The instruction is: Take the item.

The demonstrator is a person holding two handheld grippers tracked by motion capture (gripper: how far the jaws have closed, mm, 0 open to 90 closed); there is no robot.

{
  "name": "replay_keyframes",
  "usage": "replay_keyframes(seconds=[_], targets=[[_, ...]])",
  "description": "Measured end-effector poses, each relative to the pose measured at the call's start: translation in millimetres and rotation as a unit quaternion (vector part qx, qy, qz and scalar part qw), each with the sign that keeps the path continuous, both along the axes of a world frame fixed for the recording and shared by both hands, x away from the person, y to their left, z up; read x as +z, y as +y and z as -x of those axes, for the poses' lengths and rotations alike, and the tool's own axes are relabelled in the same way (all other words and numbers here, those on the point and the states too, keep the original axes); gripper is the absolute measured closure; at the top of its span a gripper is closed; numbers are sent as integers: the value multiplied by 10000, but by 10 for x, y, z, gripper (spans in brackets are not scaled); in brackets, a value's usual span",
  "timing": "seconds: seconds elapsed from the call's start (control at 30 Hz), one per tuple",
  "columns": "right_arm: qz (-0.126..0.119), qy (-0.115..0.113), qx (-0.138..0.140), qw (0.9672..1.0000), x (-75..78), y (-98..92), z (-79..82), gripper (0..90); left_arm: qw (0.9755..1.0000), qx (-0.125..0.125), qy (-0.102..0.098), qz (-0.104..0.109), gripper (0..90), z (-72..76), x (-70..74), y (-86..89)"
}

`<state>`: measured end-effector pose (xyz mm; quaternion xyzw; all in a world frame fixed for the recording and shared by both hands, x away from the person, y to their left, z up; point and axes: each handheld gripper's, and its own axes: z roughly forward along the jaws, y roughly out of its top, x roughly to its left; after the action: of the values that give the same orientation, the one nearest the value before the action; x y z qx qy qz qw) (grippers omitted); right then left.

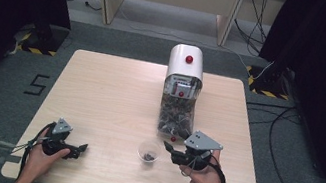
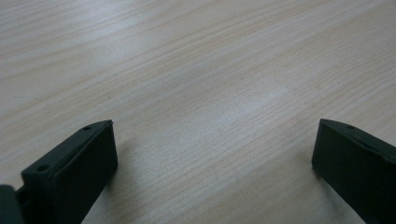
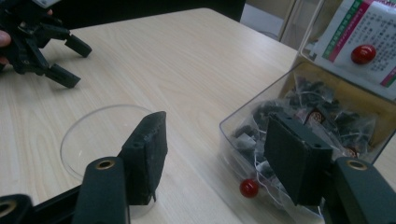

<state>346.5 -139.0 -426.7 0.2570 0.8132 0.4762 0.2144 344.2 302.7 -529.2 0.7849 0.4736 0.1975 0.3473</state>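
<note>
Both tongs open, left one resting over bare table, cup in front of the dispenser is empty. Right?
Not quite: the cup isn't empty. The high view shows dark bits at its bottom. The rest holds: the left tongs are open over bare table, the right tongs are open too, and the cup sits in front of the dispenser.

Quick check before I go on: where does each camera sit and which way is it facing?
High view: above the near table edge, looking forward and down; both forearms, left gripper, right gripper, cup, dispenser.
Left gripper view: rides the left gripper, low over bare table; its fingers apart.
Right gripper view: faces cup and dispenser drawer; fingers open.
Shared: high and right gripper views both show the cup, dispenser and left gripper.
</note>
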Motion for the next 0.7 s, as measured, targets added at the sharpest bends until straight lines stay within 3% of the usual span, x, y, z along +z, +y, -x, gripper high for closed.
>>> replay_keyframes(seconds=[0.7], targets=[[74, 159, -266, 9995, -39, -145, -89, 367, 10000, 0, 0, -1, 0, 0, 0, 0]])
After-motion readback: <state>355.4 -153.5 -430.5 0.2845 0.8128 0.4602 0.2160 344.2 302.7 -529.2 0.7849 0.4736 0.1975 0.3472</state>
